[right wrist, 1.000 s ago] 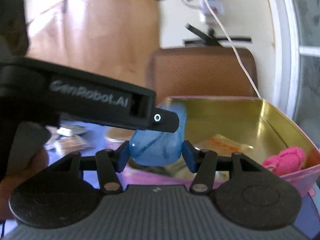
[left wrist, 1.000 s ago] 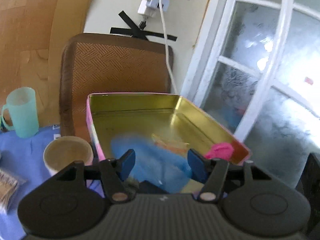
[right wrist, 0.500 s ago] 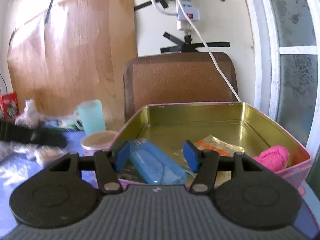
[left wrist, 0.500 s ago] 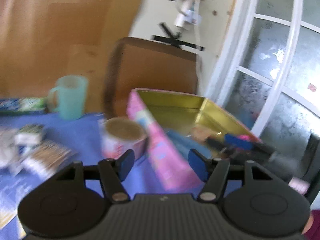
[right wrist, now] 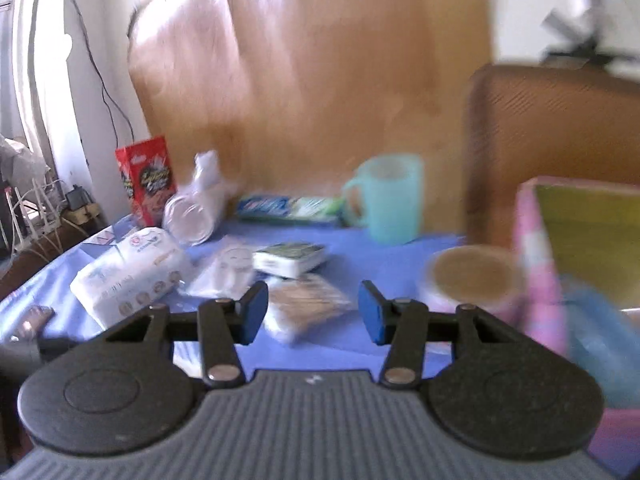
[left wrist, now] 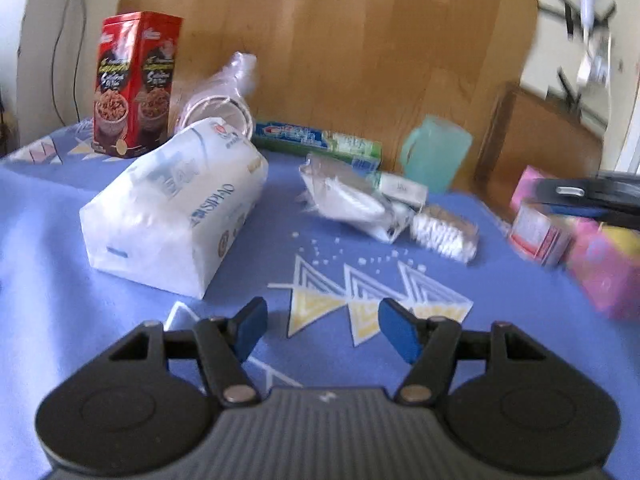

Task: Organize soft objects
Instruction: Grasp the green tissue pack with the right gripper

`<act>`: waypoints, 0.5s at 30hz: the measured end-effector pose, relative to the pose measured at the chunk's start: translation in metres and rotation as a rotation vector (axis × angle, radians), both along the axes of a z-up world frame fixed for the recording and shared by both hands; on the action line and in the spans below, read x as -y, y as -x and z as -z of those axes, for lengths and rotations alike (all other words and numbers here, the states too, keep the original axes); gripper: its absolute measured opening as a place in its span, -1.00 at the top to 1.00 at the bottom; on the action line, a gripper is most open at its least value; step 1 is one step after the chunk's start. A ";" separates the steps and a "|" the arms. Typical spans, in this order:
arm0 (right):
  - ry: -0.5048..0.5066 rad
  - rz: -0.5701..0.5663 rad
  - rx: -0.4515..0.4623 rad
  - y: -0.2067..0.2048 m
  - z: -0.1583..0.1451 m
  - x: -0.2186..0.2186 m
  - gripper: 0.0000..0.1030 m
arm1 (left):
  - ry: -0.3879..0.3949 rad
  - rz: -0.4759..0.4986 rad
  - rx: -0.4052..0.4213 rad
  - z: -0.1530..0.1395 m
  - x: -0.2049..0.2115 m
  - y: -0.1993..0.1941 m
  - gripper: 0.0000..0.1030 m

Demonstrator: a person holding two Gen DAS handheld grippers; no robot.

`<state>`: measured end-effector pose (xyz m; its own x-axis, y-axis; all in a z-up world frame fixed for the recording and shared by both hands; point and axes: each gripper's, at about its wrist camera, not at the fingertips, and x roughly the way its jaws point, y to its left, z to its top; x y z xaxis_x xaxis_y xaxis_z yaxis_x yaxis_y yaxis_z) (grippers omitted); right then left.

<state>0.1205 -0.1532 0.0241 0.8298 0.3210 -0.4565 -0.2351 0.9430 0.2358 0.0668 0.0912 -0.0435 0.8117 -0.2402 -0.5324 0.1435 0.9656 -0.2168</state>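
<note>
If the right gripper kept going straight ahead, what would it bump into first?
Probably the clear packet lying on the blue tablecloth, which sits right between the open fingers of the right gripper. The picture is blurry, so depth is uncertain.

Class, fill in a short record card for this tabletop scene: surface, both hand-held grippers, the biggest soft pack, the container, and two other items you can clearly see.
surface: blue patterned tablecloth
left hand-held gripper: open, empty, above the cloth
right hand-held gripper: open, empty
biggest soft pack: white tissue pack, lying on the cloth
container: pink tin, gold inside, at the right edge
other items: red box standing upright at the back; teal mug near the wooden panel
</note>
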 end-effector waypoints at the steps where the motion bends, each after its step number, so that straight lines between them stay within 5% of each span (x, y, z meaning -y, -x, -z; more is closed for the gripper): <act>1: -0.018 -0.001 -0.033 -0.019 0.002 -0.009 -0.11 | 0.009 0.013 0.009 0.000 -0.001 0.000 -0.29; 9: 0.030 0.083 -0.248 -0.145 0.034 -0.068 -0.25 | 0.027 0.061 0.023 0.001 0.002 0.001 -0.29; 15: -0.006 0.135 -0.284 -0.146 0.037 -0.059 0.09 | 0.043 0.065 -0.001 0.003 0.001 -0.001 -0.32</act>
